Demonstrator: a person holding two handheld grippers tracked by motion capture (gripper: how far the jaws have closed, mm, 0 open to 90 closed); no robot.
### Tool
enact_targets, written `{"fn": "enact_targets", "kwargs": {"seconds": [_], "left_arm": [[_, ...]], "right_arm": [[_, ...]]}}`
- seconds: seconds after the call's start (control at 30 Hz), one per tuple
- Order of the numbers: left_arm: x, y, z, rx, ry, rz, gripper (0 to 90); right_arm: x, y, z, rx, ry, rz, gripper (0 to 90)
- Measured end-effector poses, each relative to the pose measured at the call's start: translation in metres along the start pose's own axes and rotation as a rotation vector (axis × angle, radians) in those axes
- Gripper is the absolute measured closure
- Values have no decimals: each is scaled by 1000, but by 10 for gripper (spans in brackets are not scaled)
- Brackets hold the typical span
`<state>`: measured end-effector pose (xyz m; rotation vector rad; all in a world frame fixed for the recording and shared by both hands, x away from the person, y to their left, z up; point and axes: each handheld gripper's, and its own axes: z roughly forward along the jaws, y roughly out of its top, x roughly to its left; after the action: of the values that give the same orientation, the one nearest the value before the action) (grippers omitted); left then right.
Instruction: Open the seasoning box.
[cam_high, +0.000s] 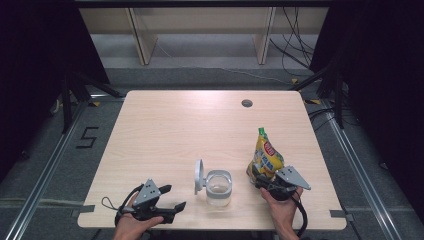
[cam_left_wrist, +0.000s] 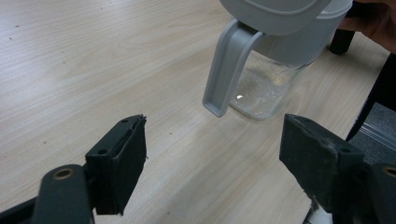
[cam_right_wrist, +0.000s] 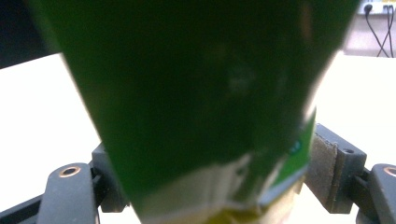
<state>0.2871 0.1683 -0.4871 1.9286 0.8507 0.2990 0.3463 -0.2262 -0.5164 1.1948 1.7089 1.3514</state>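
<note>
- The left gripper is seen low over the near left part of the pale wooden worktop, its jaws spread wide with nothing between them; in the left gripper view its black pads frame bare wood, with the jar just ahead.
- The clear glass jar with a grey flip lid is seen standing upright near the front edge, between the two grippers; its lid is already swung up and open, and its hanging grey latch is seen close up. The jar is judged almost empty, only a faint residue being visible at the bottom.
- The right gripper is clamped on the lower part of the yellow and green snack bag, which is held upright just right of the jar and apart from it; in the right gripper view the bag is pinched between the jaws.
- The opening of the jar and the grasping of the bag are judged done; the bag is not yet tilted over the jar, so carrying it across and pouring are judged still left.
- Whether the bag's top is already opened cannot be told.
</note>
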Motion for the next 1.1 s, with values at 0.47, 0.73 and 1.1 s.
{"fn": "enact_targets", "kwargs": {"seconds": [0.47,0.73,1.1], "left_arm": [[-1,0,1,-8,-4,-9,226],[-1,0,0,-2,-4,2,226],[1,1,-2,-3,1,27,229]], "right_arm": [[-1,0,6,-55,30,8,286],[-1,5,7,-39,-3,5,354],[-4,11,5,-14,-2,-24,375]]}}
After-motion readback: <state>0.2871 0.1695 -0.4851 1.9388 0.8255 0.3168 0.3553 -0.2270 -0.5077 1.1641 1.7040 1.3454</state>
